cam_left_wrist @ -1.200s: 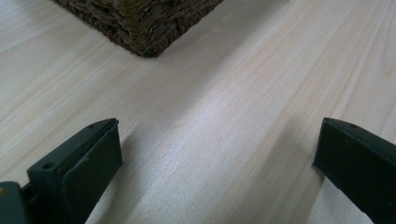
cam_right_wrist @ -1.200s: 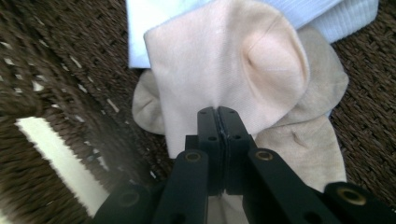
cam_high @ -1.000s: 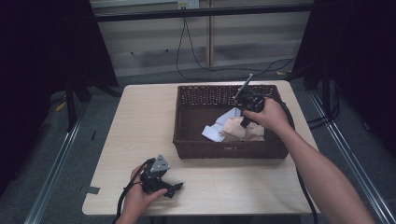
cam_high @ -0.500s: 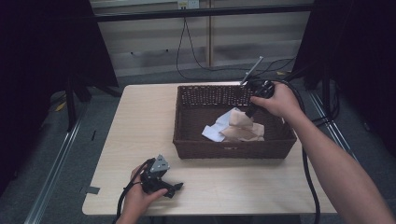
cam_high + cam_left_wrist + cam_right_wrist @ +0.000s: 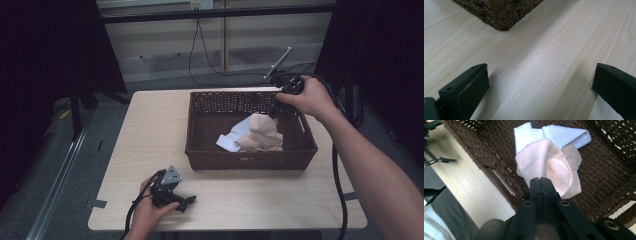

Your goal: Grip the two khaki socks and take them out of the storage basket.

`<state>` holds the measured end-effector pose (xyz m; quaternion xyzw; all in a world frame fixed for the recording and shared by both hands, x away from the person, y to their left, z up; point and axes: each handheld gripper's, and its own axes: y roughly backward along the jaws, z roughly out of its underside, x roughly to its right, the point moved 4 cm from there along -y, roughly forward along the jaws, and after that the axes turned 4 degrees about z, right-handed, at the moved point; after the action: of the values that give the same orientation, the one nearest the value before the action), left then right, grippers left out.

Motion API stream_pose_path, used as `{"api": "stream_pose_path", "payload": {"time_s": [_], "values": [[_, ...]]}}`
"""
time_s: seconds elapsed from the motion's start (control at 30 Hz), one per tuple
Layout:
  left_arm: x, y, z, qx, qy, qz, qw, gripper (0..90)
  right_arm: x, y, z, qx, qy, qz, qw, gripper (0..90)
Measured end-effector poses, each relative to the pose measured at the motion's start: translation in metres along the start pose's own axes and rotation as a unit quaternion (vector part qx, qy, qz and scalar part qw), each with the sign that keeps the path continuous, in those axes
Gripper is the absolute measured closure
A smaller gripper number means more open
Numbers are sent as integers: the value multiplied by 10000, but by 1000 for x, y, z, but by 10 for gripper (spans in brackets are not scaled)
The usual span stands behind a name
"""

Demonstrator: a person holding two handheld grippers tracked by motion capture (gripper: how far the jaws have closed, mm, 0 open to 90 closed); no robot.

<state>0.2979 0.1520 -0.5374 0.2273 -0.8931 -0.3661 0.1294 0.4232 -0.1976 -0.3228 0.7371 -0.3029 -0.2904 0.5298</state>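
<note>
- The peach cloth [image 5: 544, 162] hangs pinched in our right gripper [image 5: 540, 182], whose jaws are clamped together on its top corner, lifting it over the brown wicker basket [image 5: 250, 160].
- Its lower folds rest inside the basket beside a pale blue cloth [image 5: 235, 136].
- Our left gripper [image 5: 186, 202] lies on the tabletop [image 5: 150, 130] near its front edge, jaws wide apart on nothing, well apart from the basket.
</note>
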Motion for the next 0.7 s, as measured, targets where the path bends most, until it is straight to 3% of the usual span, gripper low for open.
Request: {"api": "stream_pose_path", "payload": {"time_s": [0.47,0.7], "values": [[1,0,0,2,29,45,10000,2,-7,36,-1,99,53,20,9999,898],[1,0,0,2,30,46,10000,2,-9,46,0,126,75,-40,9999,899]]}}
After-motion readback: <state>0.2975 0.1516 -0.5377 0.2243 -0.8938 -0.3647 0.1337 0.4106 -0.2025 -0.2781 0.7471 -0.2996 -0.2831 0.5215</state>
